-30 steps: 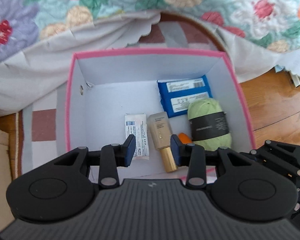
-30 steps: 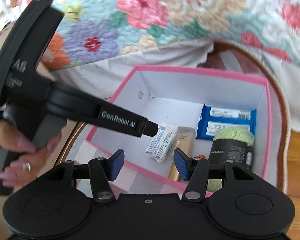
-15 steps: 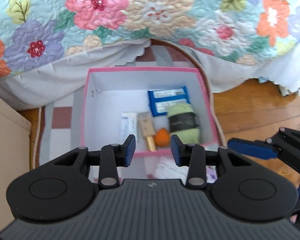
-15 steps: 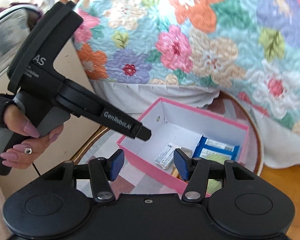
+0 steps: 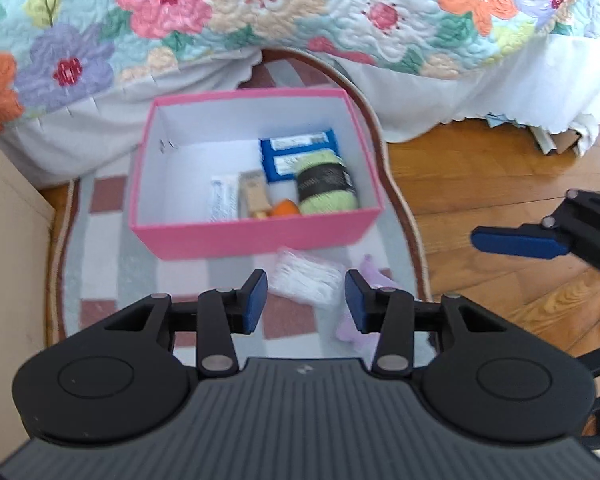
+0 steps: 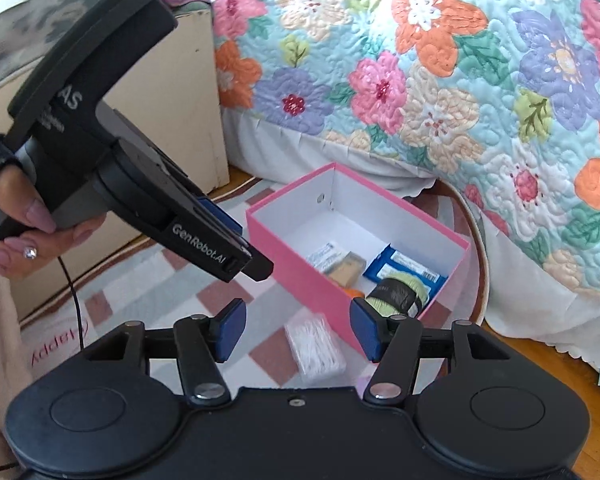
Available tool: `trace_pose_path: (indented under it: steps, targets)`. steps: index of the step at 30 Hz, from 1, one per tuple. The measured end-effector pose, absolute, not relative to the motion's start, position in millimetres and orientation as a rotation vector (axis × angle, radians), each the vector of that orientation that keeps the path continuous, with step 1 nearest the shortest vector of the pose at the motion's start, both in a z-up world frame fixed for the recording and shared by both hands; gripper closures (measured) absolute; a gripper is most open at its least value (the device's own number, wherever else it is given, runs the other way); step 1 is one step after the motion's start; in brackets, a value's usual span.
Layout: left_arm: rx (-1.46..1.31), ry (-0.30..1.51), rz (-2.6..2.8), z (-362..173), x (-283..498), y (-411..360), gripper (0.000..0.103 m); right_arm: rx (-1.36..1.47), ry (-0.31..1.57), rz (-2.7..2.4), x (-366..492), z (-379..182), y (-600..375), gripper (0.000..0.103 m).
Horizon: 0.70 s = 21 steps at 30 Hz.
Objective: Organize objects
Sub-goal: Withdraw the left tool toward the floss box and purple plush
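A pink box [image 5: 256,238] [image 6: 288,256] with a white inside sits on a checked rug. In it lie a blue packet [image 5: 296,152], a green yarn ball [image 5: 326,188], a beige tube [image 5: 254,196], a white packet [image 5: 224,196] and an orange thing [image 5: 286,208]. A clear bag of cotton swabs [image 5: 306,282] [image 6: 314,346] and a lilac thing [image 5: 374,280] lie on the rug in front of the box. My left gripper [image 5: 306,300] is open and empty, held above the swabs. My right gripper [image 6: 298,330] is open and empty, also over the swabs.
A bed with a flowered quilt [image 5: 300,12] and white skirt stands behind the box. A beige cabinet [image 5: 4,232] is at the left. Wooden floor [image 5: 480,184] lies right of the rug [image 5: 112,272]. The right gripper's finger [image 5: 520,242] shows at the left view's right edge.
Both grippers have pulled back and up from the box, so the box looks smaller. The swab bag and the lilac thing on the rug have come into view.
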<state>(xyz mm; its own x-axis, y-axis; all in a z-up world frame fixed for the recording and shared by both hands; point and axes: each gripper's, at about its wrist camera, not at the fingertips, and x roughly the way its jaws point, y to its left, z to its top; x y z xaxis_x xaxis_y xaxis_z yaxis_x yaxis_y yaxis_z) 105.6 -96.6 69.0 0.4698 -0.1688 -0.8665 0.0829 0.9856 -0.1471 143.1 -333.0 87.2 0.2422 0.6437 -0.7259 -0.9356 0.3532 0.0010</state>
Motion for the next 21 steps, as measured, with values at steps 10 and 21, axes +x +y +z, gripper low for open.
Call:
trace_pose_path:
  steps: [10,21]
  targets:
    - [-0.221,1.088,-0.152,18.1,71.3,-105.6,0.058,-0.552,0.699,1.167,131.2,33.1,-355.4,0.031]
    - [-0.358,1.126,-0.152,-54.3,74.5,-109.1,0.056,-0.594,0.708,1.185,145.5,-39.1,-366.0,0.021]
